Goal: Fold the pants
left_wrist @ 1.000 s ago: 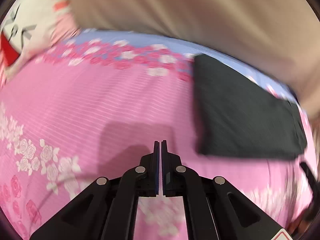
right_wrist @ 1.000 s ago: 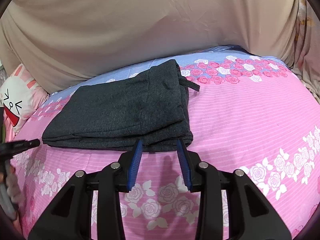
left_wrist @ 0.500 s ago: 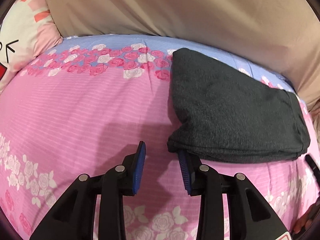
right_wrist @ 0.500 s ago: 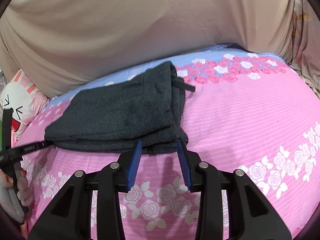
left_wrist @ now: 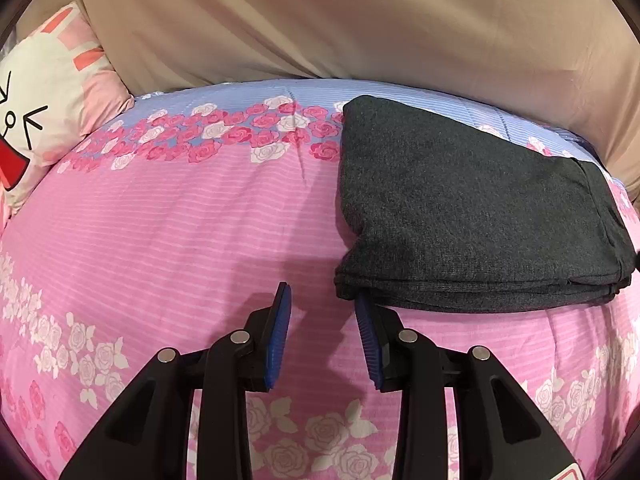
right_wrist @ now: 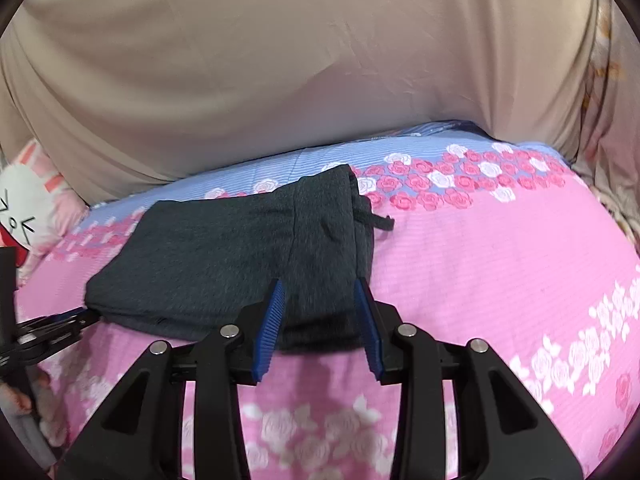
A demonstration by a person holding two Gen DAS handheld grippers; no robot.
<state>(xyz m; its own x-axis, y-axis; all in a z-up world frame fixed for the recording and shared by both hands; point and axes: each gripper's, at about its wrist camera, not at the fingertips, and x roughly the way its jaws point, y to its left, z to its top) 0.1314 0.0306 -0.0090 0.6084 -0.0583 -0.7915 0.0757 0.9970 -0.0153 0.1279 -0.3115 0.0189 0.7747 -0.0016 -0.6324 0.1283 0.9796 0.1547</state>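
Note:
The dark grey pants (left_wrist: 464,216) lie folded in a flat stack on the pink bedspread, also in the right wrist view (right_wrist: 240,256), with a drawstring (right_wrist: 376,220) sticking out at the waistband end. My left gripper (left_wrist: 322,304) is open at the stack's near left corner; its right fingertip (left_wrist: 362,308) touches the bottom edge of the fabric. My right gripper (right_wrist: 320,288) is open and low over the stack's near right corner, with fabric between its blue pads. The left gripper also shows at the left edge of the right wrist view (right_wrist: 52,328).
A pink floral bedspread (left_wrist: 160,240) with a blue band along the far side covers the bed. A beige cloth (left_wrist: 320,20) hangs behind it. A white cartoon pillow (left_wrist: 36,112) lies at the far left.
My left gripper has opened from shut and moved right to the corner of the pants. My right gripper stayed open and advanced over the stack's near edge.

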